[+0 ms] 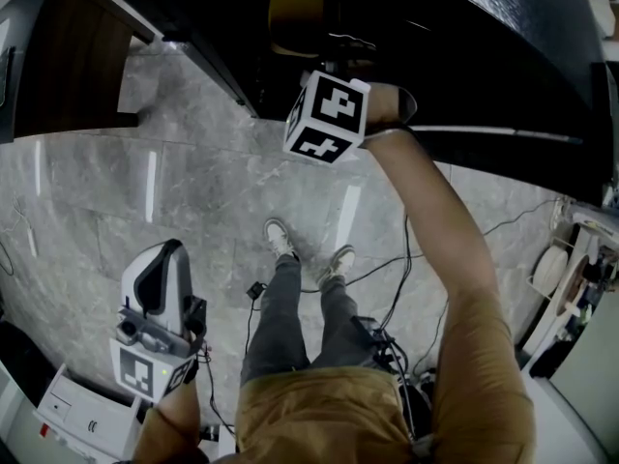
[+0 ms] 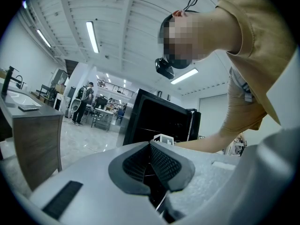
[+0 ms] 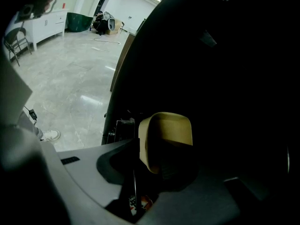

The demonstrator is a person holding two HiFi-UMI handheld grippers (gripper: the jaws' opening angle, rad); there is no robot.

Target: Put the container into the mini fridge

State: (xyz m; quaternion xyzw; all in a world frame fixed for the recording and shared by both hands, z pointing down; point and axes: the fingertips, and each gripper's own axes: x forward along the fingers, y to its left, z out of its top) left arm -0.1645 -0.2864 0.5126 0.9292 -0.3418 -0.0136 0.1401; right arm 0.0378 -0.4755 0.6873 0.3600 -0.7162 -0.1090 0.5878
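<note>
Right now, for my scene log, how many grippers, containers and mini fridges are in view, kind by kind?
Grippers: 2, the left gripper and the right gripper
Containers: 1, the tan container
Mini fridges: 1, the black mini fridge
Total: 4

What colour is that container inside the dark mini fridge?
Pale yellowish tan; the container shows best in the right gripper view.

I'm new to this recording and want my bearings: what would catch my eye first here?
A tan container stands out against the black inside of the mini fridge, right in front of the right gripper, whose jaws stand apart. In the head view the person's outstretched arm reaches into that dark opening, while the left gripper hangs low over the marble floor.
</note>
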